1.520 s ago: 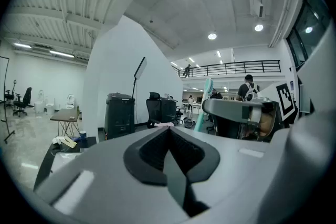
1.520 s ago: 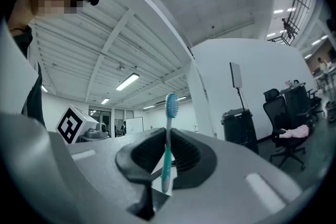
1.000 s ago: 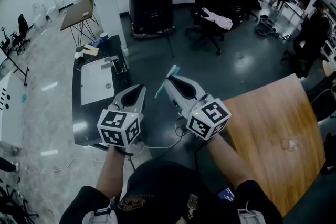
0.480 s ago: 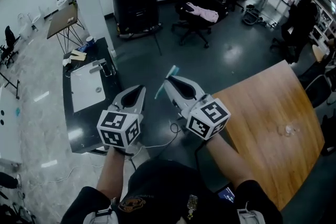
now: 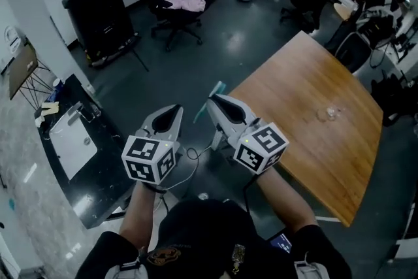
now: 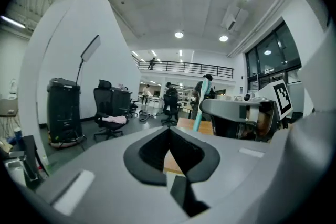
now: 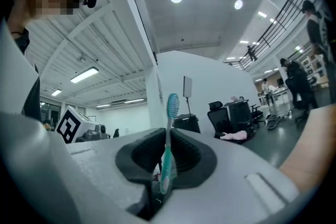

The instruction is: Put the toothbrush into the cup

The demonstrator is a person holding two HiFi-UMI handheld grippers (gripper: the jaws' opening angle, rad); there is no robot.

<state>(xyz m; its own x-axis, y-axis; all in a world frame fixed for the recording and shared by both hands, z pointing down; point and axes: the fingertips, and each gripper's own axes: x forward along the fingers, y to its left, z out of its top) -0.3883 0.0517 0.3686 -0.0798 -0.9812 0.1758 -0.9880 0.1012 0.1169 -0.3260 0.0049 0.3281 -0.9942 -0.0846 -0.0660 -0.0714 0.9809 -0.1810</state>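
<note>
My right gripper (image 5: 213,103) is shut on a teal toothbrush (image 5: 209,99), whose bristle head sticks up and forward past the jaw tips. In the right gripper view the toothbrush (image 7: 168,144) stands upright, pinched at its lower handle in the right gripper (image 7: 165,165). Beside it at the left, my left gripper (image 5: 171,115) is held in the air, shut with nothing in it. From the left gripper (image 6: 169,136) view the toothbrush (image 6: 199,112) shows to the right. A small clear object (image 5: 328,114), perhaps the cup, sits on the wooden table (image 5: 307,95) to the right.
A black counter with a white sink (image 5: 70,142) stands at the left. Behind are a black bin (image 5: 98,6) and an office chair with a pink cloth (image 5: 176,4). A cable (image 5: 194,157) lies on the dark floor. People and chairs are at the far right.
The view has swung to the right: the wooden table has come further into view and the sink counter has slid left. Both grippers keep the same pose, the toothbrush still held.
</note>
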